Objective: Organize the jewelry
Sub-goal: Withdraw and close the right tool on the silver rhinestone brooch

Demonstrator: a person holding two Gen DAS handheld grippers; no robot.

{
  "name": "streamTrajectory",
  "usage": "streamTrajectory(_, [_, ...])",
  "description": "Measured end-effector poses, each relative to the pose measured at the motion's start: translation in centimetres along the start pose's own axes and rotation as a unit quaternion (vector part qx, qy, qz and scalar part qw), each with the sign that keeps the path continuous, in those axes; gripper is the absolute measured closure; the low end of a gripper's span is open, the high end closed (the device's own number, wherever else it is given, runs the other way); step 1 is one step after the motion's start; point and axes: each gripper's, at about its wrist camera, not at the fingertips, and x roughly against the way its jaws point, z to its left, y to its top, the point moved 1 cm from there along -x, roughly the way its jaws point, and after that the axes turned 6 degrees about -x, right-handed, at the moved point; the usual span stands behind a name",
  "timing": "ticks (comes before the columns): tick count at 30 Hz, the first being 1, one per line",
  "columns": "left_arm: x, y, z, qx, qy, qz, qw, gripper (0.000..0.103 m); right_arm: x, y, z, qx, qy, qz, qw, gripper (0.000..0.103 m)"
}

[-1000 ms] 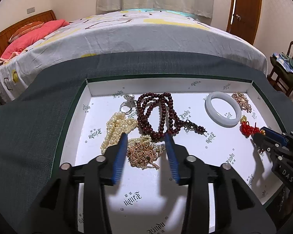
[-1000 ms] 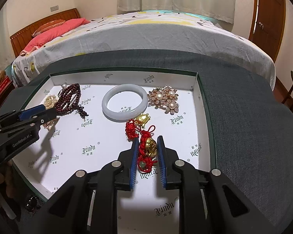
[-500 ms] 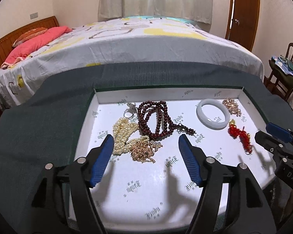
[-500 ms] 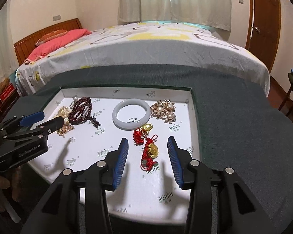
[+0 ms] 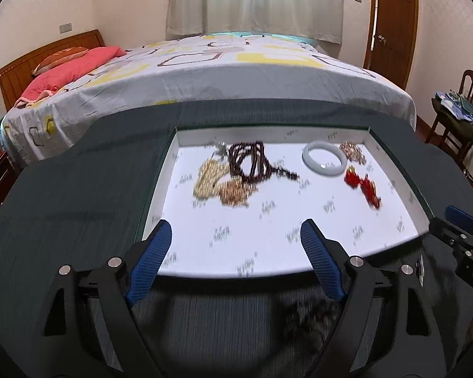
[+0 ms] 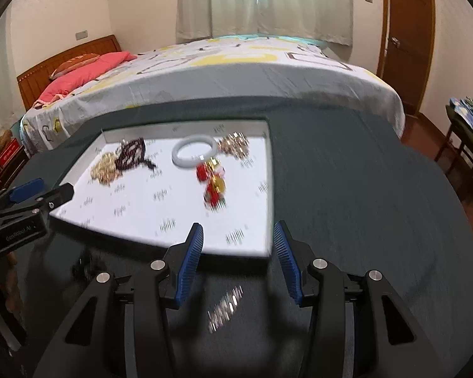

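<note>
"GenRobot.AI" on the left hand-held gripper [image 6: 41, 193]; tray lining print too blurred.

tray [image 5: 403, 186] on table [image 5: 78, 189], bed [image 5: 205, 72] behind; in tray far-left: pearl strand [image 5: 209, 178], chain pile [image 5: 235, 192], bead necklace [image 5: 252, 163]; far-right: bangle [image 5: 323, 162], brooch [image 5: 351, 151], knotted charm [image 5: 364, 186] nearer.

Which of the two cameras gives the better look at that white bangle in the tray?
The left wrist view. There the white bangle shows as a whole ring with a fairly crisp edge, lying beside the red charm. In the right wrist view the bangle is smaller and smeared by motion blur, and the red charm covers part of its near rim.
</note>
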Motion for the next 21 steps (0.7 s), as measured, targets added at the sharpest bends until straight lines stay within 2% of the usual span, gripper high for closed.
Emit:
streamTrajectory(10, [2.1, -3.2, 0.4, 0.005, 0.012, 0.014, 0.9998, 0.02, 1.1, -3.3, -0.2, -0.007, -0.002, 0.019, 1.0, 0.056])
streamTrajectory(21, [2.9, -5.3, 1.3, 0.022, 0.018, 0.031, 0.9991, 0.019, -1.0, -3.9, 1.8, 0.009, 0.001, 0.039, 0.999, 0.056])
